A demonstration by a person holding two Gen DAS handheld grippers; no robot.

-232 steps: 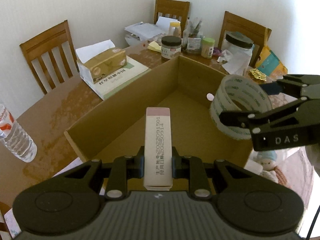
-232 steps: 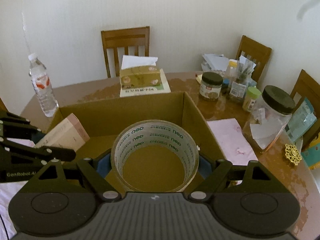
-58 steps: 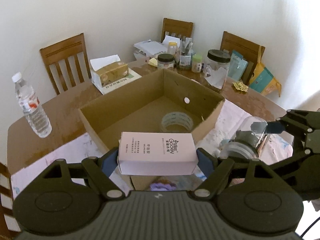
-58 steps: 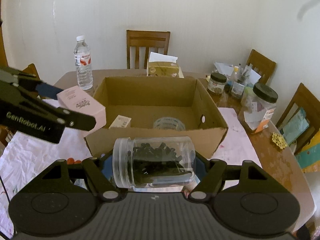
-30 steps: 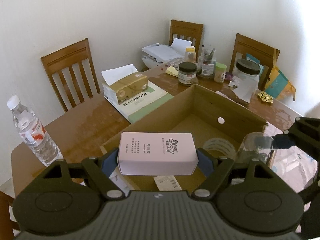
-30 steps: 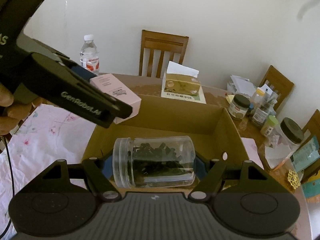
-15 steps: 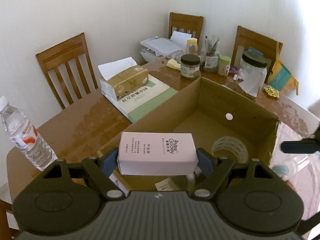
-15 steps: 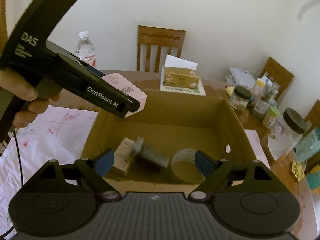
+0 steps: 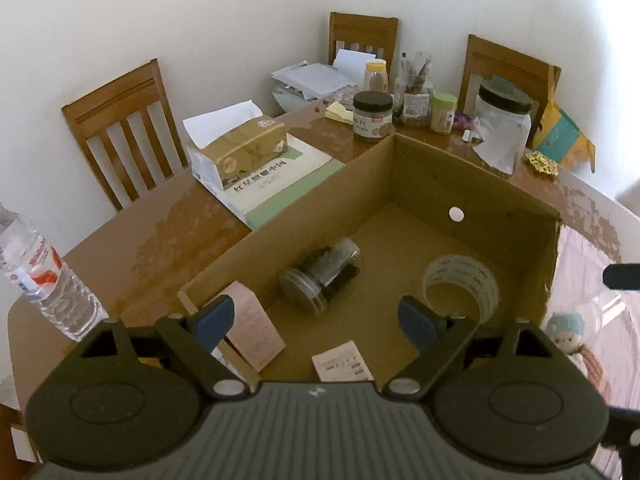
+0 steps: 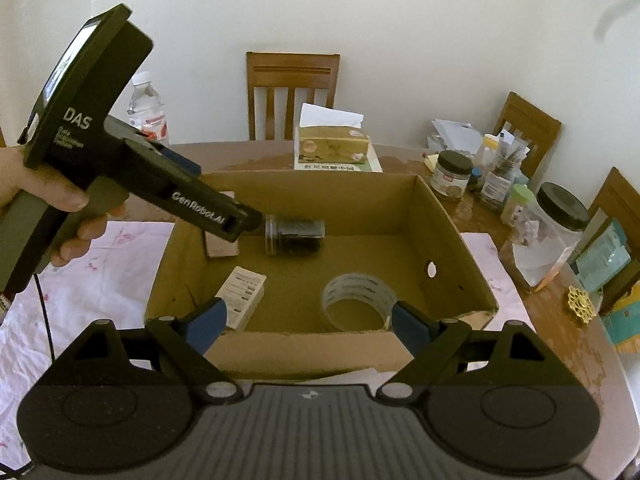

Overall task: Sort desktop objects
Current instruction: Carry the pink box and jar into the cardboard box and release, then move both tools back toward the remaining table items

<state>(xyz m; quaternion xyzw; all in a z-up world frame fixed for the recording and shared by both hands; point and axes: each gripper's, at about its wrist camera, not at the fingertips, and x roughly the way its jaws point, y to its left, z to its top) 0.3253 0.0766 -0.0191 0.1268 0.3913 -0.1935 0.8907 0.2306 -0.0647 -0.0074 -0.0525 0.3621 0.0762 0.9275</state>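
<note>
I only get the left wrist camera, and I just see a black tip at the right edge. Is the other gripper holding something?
Observer: No. The right gripper is open and empty; its jaws have just been opening.
Operator: Where is it pointing?
Observer: It looks down over the near wall of the cardboard box, the wall that your own gripper hides from you.
Operator: What's holding my gripper?
Observer: A hand grips the handle of the left gripper. Its jaws have just been opening too, with nothing between them.
</note>
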